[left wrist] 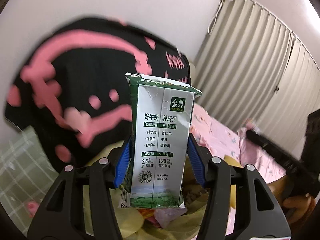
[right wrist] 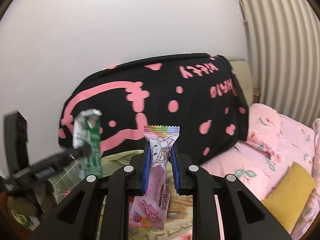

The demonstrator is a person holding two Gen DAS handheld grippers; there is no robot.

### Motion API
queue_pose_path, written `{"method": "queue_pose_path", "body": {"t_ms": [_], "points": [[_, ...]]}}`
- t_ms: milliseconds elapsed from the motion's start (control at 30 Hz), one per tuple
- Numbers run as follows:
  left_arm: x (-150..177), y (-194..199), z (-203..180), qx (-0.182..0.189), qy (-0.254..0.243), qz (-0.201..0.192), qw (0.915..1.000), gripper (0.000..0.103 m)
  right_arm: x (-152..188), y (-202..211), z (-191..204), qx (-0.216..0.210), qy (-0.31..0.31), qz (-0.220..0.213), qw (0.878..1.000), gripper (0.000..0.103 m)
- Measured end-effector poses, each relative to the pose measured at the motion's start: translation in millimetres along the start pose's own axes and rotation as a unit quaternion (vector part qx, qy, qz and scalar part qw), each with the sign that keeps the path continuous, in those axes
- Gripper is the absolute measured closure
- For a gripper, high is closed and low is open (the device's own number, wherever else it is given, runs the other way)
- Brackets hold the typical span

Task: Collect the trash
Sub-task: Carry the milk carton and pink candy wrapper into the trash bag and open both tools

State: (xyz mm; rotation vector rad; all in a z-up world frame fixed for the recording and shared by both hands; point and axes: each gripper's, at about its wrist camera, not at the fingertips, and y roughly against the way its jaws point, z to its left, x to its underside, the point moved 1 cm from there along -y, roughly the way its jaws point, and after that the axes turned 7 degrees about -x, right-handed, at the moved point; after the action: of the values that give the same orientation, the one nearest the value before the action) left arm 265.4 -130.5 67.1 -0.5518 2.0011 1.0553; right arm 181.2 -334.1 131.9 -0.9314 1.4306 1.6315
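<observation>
1. Milk carton (left wrist: 160, 140) is held upright between the blue pads (left wrist: 122, 166) of the left gripper (left wrist: 159, 160), long axis vertical, crumpled top pointing up and away from the camera; the jaws are closed on its lower half.
2. A pink snack wrapper (right wrist: 158, 164) is clamped by the right gripper (right wrist: 160, 166), long axis running along the fingers, serrated end up.
3. Below the carton, a yellowish bag (left wrist: 180, 224) is seen with wrappers inside.
4. From the right wrist view, the carton (right wrist: 88, 140) is seen blurred at the left, apart from the wrapper.
5. Beyond, a black pink-printed cushion (right wrist: 160, 100) rests on the bed (right wrist: 280, 150) against the wall (right wrist: 120, 30); pleated curtains (left wrist: 260, 60) close the far right edge.
</observation>
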Motion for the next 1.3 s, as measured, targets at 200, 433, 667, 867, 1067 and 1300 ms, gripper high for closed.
{"method": "queue_pose_path", "body": {"t_ms": [200,433,667,867,1067,1300], "points": [[21,-36,7,-0.005,0.009,0.08,0.9967,0.047,5,1,-9,0.004,-0.006,0.004,1.0,0.084],[12,-6,31,-0.026,0.02,0.066,0.9973,0.044,12,-21,12,-0.019,0.0,0.021,1.0,0.084],[22,30,64,-0.079,0.015,0.061,0.9948,0.044,20,-58,55,-0.064,0.017,0.051,0.996,0.084],[28,53,98,-0.108,0.033,0.057,0.992,0.044,37,-116,101,-0.101,0.061,0.115,0.986,0.084],[33,65,122,-0.12,0.043,0.062,0.9898,0.044,76,-149,93,-0.042,0.062,0.191,0.979,0.084],[50,70,135,-0.108,0.049,0.076,0.9901,0.044,92,-130,82,-0.015,0.033,0.199,0.979,0.082]]}}
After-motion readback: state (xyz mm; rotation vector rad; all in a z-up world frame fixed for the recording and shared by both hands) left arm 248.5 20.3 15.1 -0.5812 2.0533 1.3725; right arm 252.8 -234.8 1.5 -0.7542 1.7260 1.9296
